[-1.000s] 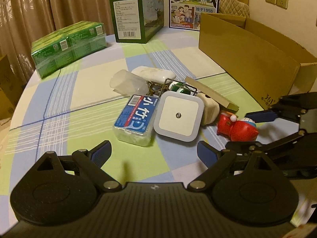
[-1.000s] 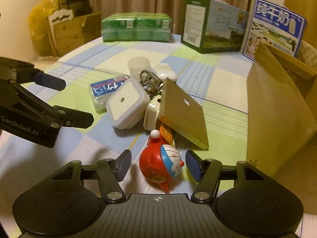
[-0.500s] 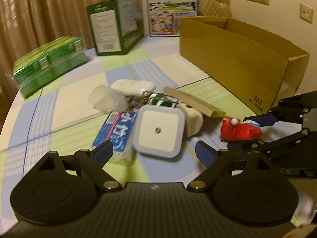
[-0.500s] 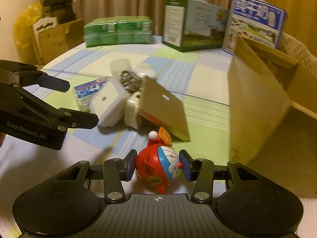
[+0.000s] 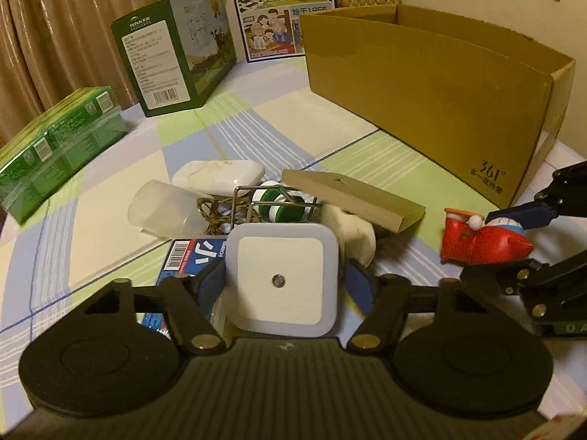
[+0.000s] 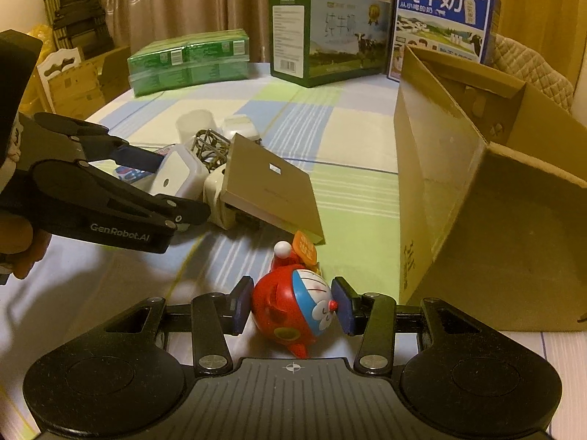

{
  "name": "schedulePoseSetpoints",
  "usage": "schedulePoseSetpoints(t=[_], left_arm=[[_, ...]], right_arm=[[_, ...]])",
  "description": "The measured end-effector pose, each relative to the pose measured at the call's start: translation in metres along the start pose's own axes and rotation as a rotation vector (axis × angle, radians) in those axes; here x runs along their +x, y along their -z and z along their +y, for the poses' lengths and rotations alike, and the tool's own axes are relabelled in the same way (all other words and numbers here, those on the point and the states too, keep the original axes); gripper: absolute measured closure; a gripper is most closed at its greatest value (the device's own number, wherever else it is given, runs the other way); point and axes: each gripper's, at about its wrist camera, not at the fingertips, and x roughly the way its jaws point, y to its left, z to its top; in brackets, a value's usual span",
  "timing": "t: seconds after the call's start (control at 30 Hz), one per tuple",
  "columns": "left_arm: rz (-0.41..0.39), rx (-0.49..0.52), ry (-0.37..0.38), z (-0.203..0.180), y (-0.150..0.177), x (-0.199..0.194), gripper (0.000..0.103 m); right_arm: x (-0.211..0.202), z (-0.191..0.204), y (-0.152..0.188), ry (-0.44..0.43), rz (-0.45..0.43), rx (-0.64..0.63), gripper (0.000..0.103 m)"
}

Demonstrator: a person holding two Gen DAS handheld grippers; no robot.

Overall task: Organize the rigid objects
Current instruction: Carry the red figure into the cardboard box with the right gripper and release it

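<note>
Night light (image 5: 280, 279), square and white with a small sensor dot, now sits between the left gripper's (image 5: 282, 282) blue pads; a second ago those jaws stood wide and short of it. They have just been closing, and the pads appear to touch the light's two sides, though contact on the left pad is partly hidden. Right gripper (image 6: 292, 306) has also narrowed since the earlier frame: then the red Doraemon figurine (image 6: 293, 308) lay loose between spread fingers, now both pads press its flanks.

Left wrist view: figurine (image 5: 484, 238) seen from the side at right, lying on the checked tablecloth (image 5: 110, 183), the right gripper's dark fingers above and below it. Behind the night light lie a blue-labelled packet (image 5: 187, 256), a clear plastic cup (image 5: 161, 212) on its side, a white oblong case (image 5: 220, 176), a green-and-white roll (image 5: 280, 207) in a wire rack, and a flat tan box (image 5: 352, 198) tilted over a white lump.

Right wrist view alone shows the tan box's broad top face (image 6: 271, 190), an orange tag (image 6: 305, 249) just behind the figurine, and the open cardboard carton's (image 6: 488, 198) interior, near the figurine's right. It also shows the left gripper (image 6: 172, 198) from the side and a hand (image 6: 22, 242) at the frame's left edge.
</note>
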Motion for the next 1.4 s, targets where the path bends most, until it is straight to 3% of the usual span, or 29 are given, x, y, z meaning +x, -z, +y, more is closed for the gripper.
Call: schedulePoseSetpoints(t=[0.23,0.43,1.07,1.4], left_arm=[[0.064,-0.134,0.006,-0.01,0.014,-0.029,0.042],[0.043,-0.143,0.008,-0.017,0.025,-0.034,0.037],[0.045,-0.177,0.022,-0.018,0.027,-0.034,0.042],[0.033,-0.251,0.014,-0.022,0.017,-0.075,0.042]], right_arm=[[-0.011,0.001,0.007,0.007,0.012,0.025,0.06],[-0.014,0.003,0.015,0.007,0.007,0.02,0.06],[-0.015,0.003,0.019,0.014,0.009,0.039,0.06],[-0.057,0.007,0.012,0.009,-0.035,0.024,0.06]])
